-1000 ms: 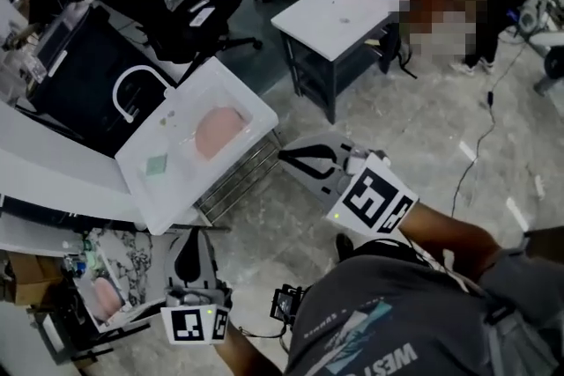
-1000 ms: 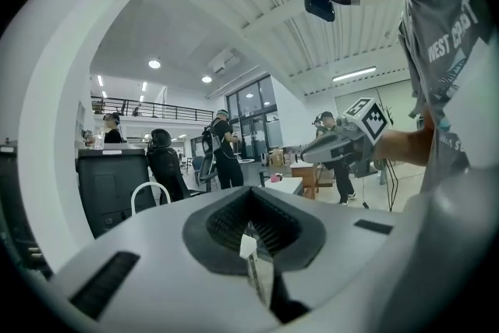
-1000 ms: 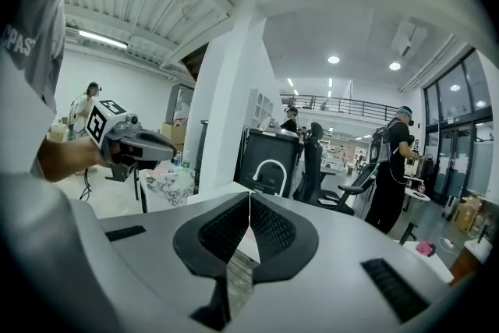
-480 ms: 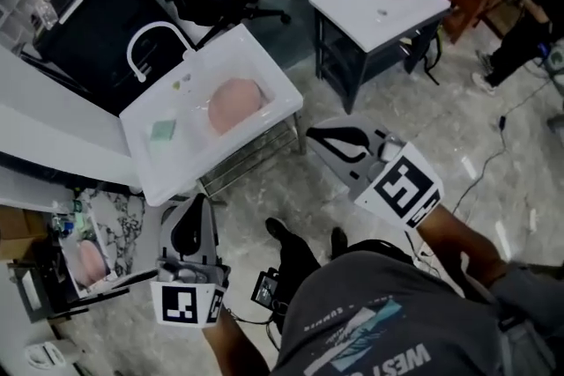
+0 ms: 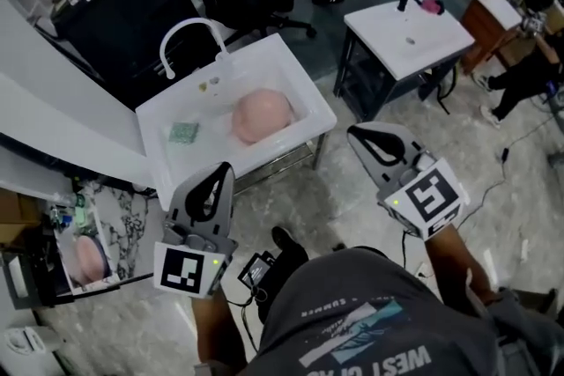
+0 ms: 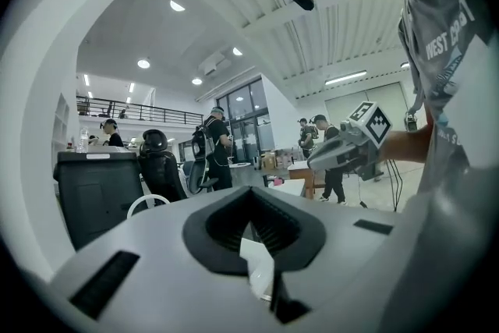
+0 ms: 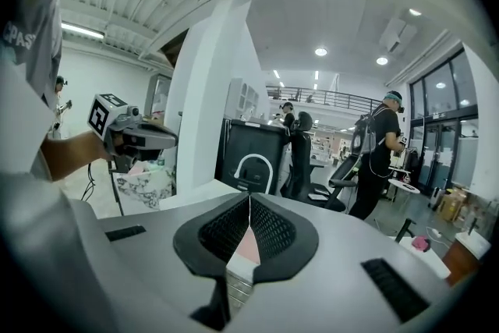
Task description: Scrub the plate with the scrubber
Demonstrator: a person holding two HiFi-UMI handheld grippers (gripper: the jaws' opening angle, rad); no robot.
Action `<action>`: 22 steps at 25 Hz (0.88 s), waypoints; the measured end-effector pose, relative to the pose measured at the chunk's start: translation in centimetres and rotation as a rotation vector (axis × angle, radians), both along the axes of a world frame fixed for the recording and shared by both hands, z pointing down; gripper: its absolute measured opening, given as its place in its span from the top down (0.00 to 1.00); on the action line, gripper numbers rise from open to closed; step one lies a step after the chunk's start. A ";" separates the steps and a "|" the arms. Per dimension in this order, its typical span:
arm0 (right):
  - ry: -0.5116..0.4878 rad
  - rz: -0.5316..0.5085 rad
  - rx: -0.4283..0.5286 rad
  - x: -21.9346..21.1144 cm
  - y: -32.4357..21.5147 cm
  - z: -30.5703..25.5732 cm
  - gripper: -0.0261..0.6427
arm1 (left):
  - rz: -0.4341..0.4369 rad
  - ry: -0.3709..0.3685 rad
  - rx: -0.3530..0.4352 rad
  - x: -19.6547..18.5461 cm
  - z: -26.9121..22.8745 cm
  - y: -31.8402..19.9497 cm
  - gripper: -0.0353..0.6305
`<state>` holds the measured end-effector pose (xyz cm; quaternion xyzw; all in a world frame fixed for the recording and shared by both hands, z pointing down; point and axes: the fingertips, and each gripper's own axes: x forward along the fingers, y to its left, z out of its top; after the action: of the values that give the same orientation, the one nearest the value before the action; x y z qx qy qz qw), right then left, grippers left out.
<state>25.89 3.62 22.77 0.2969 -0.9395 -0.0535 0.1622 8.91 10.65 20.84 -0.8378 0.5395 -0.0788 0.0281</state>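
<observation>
Both pairs of jaws were closed on nothing, the left gripper [image 5: 222, 173] and right gripper [image 5: 357, 135] held short of the sink [image 5: 295, 75], likely because the reach had not yet begun. Inside its basin lay one pink plate [image 5: 262, 114] and, near it, one green scrubber [image 5: 183, 132], under one faucet [image 5: 181, 35]: two grippers, neither yet carrying a tool

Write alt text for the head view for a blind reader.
From above, a person holds the left tool and right tool, both shut and empty, short of a white sink. In its basin lie a pink plate and, to its left, a green scrubber.
</observation>
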 end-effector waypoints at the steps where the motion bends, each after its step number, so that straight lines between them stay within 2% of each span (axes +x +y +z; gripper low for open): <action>1: 0.002 0.004 -0.001 -0.7 -0.5 0.1 0.92 | 0.004 -0.003 -0.004 -0.8 0.2 -0.6 0.94; 13: 0.055 0.071 -0.038 -7.9 -6.0 1.5 0.92 | 0.058 0.036 -0.025 -8.7 1.2 -6.4 0.94; 22: 0.058 0.054 -0.051 -13.8 -8.2 2.0 0.92 | 0.052 0.059 -0.032 -14.0 1.7 -8.2 0.94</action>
<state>12.12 -4.58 24.79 0.3160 -0.9272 -0.0339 0.1982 -5.10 2.47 22.55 -0.8537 0.5170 -0.0620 0.0007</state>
